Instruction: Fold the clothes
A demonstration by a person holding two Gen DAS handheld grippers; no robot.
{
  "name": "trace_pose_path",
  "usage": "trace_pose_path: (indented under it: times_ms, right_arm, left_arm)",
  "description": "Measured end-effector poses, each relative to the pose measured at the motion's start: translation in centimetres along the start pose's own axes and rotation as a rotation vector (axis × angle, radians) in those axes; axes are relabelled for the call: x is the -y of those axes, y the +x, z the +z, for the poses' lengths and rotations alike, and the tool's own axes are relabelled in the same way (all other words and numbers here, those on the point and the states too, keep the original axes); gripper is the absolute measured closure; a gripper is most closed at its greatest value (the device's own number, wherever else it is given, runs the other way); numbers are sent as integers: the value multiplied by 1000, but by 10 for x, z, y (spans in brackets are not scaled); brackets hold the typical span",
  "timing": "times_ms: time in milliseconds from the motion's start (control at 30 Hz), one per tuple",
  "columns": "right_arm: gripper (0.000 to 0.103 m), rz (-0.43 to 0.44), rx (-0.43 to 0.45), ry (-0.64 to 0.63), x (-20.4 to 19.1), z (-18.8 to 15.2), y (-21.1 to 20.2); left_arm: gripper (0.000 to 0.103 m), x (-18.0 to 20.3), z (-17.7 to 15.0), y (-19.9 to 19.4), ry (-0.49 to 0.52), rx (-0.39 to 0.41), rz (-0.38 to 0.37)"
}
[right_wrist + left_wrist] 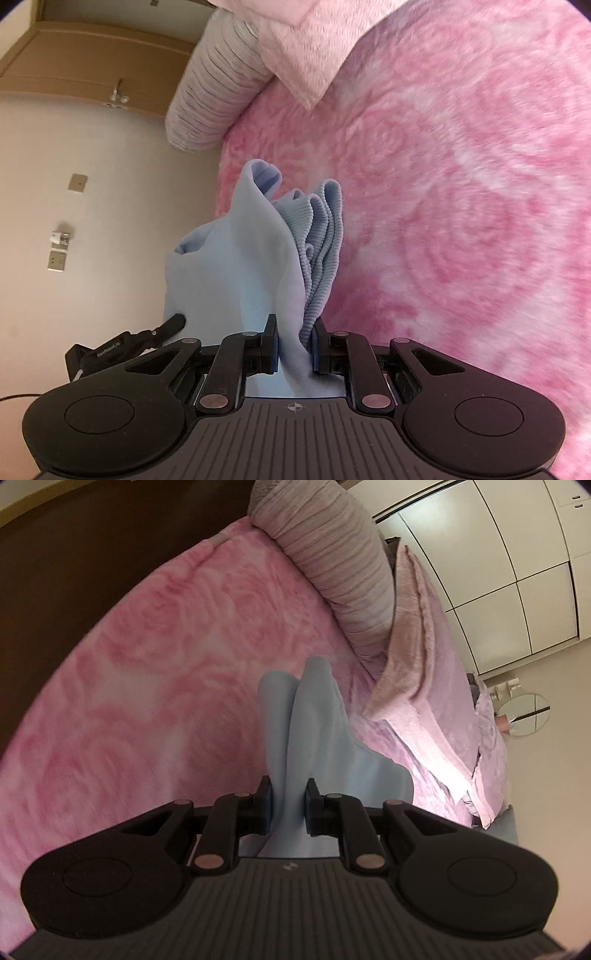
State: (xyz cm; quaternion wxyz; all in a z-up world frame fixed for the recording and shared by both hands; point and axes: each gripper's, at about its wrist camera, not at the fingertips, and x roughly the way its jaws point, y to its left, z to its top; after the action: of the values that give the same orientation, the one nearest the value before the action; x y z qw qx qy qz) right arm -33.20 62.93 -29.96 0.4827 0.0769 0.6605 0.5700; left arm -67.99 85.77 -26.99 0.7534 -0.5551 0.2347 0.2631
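Observation:
A light blue garment (314,731) is lifted above the pink rose-patterned bed cover (147,664). My left gripper (289,794) is shut on a bunched fold of it, and the cloth drapes forward and to the right. In the right wrist view my right gripper (294,332) is shut on another part of the same light blue garment (236,266), whose ribbed hem (321,236) stands up in folds beside the right finger. The left gripper's black tip (173,323) shows at the lower left, against the cloth.
A grey ribbed pillow (340,561) and a folded pale pink blanket (417,664) lie at the bed's head. White wardrobe doors (498,554) stand beyond. The right wrist view shows the pillow (218,85), a beige wall with sockets (57,260), and a brown door (92,62).

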Motion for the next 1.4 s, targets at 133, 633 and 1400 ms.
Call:
trace_pose_path:
  times_ms: [133, 633, 1400]
  right_arm:
    - [84, -85, -10, -6, 9, 9, 19]
    - [55, -256, 127, 92, 20, -85, -27]
    - [56, -715, 169, -511, -61, -77, 56]
  left_arm:
    - [77, -32, 8, 15, -28, 6, 87]
    - [55, -76, -88, -59, -159, 44, 68]
    - [103, 21, -38, 13, 543, 54, 386]
